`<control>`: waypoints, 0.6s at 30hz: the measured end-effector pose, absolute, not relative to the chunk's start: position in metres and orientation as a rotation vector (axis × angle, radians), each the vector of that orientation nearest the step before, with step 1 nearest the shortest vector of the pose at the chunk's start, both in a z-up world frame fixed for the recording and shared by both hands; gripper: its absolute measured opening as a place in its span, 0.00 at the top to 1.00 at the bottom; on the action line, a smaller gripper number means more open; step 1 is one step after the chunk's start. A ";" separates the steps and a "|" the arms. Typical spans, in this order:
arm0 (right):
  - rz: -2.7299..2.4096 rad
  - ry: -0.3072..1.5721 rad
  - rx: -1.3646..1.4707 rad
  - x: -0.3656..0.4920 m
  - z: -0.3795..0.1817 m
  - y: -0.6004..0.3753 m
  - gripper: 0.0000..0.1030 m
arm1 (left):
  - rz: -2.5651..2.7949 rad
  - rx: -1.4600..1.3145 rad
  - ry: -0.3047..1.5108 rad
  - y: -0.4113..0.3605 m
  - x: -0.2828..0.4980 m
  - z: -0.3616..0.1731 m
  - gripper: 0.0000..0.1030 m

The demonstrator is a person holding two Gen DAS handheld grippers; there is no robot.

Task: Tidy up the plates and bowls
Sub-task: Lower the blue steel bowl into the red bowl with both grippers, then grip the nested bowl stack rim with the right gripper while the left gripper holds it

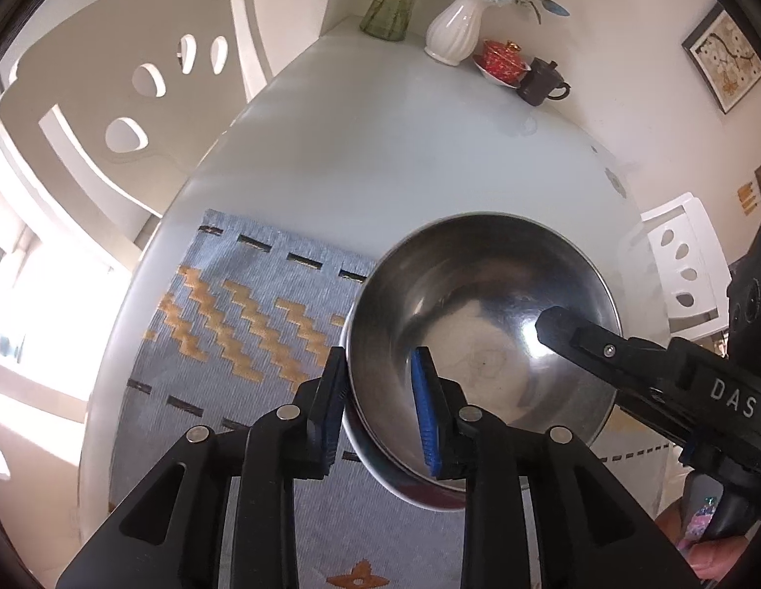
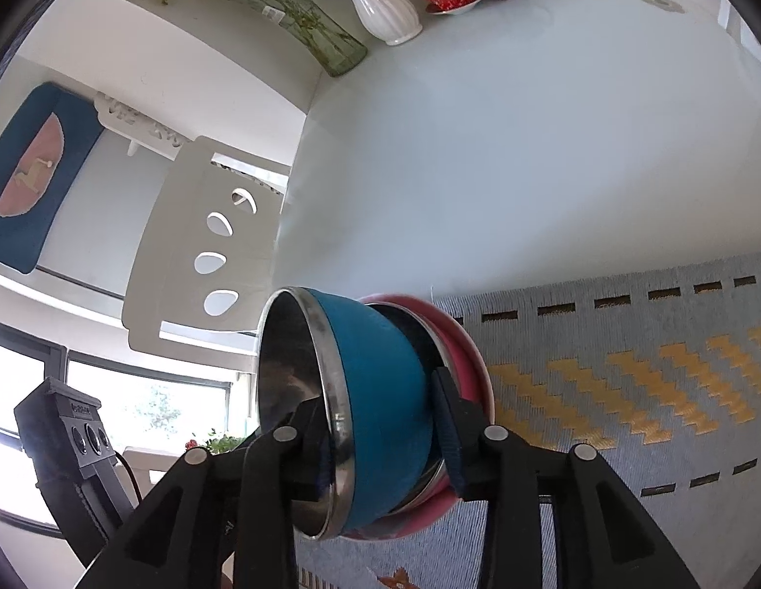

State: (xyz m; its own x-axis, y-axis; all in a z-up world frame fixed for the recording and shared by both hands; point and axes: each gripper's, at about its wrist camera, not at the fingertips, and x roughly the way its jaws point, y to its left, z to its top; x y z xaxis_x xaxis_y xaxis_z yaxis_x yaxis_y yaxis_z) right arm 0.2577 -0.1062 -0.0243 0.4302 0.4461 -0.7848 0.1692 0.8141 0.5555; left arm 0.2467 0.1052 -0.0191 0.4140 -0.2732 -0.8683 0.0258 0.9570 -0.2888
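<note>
A steel-lined bowl (image 1: 483, 324) with a blue outside (image 2: 380, 392) sits nested in a pink bowl (image 2: 471, 368) on the blue and yellow placemat (image 1: 243, 304). My left gripper (image 1: 380, 358) straddles the near-left rim, one finger outside and the blue pad (image 1: 424, 412) inside, with steel showing between rim and pad. From the other side my right gripper (image 2: 375, 392) straddles the blue bowl's wall: one finger (image 1: 577, 338) lies inside the bowl and the other (image 2: 447, 417) stands outside by the pink rim. Neither pair of pads visibly presses.
At the table's far end stand a white vase (image 1: 454, 29), a glass vase (image 1: 390, 5), a red lidded cup (image 1: 501, 59) and a dark teapot (image 1: 542, 81). White chairs (image 1: 135, 93) flank the table (image 1: 405, 157). A person's hand (image 1: 709, 554) holds the right gripper.
</note>
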 end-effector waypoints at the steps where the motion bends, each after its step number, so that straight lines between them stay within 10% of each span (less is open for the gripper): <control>1: 0.188 1.132 0.628 0.258 -0.024 -0.106 0.62 | -0.190 -0.251 1.131 0.106 0.247 -0.019 0.77; 18: 0.157 1.093 0.644 0.244 -0.012 -0.118 0.57 | -0.201 -0.266 1.127 0.108 0.243 -0.015 0.76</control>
